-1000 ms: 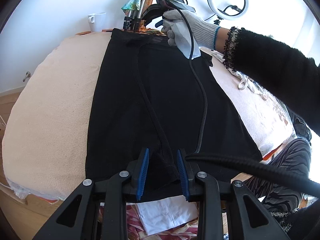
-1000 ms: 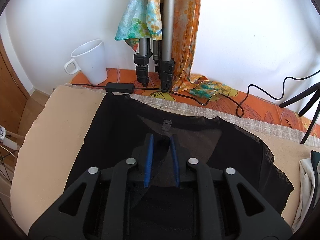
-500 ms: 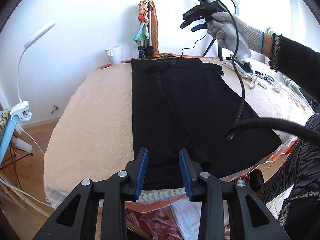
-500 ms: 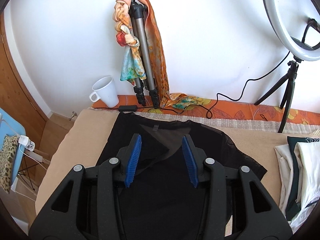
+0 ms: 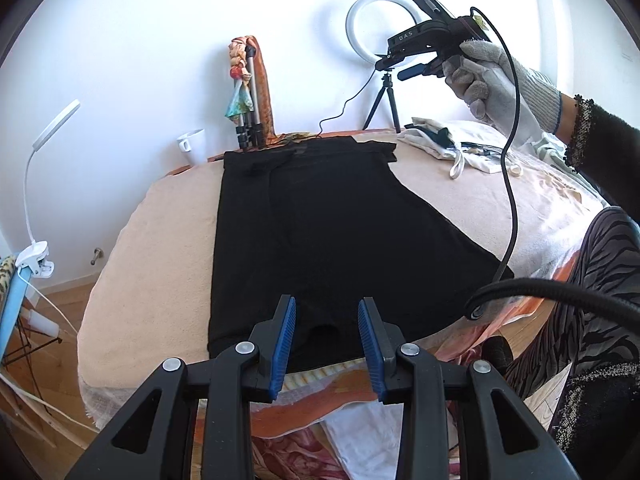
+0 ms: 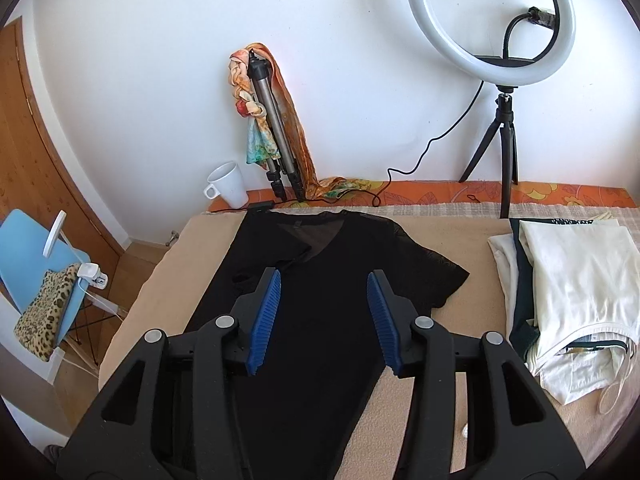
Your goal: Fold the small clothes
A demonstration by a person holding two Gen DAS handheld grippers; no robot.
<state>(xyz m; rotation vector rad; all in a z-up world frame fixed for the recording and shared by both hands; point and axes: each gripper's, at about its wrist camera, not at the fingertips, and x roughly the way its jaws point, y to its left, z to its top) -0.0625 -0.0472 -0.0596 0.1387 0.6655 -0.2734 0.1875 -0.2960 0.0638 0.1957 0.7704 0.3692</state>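
Both grippers lifted off black top, fingers empty.

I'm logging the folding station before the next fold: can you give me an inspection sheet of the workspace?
Surface: beige blanket over the bed.
Job's things: black top lies flat, one side and sleeve folded inward.
Clutter: pile of light clothes beside it; white mug by the wall.
Grippers: left gripper and right gripper open, nothing between the fingers, both above the top.
Cables: black cable hangs from the right gripper.
Surroundings: ring light, tripod with scarves, blue chair.
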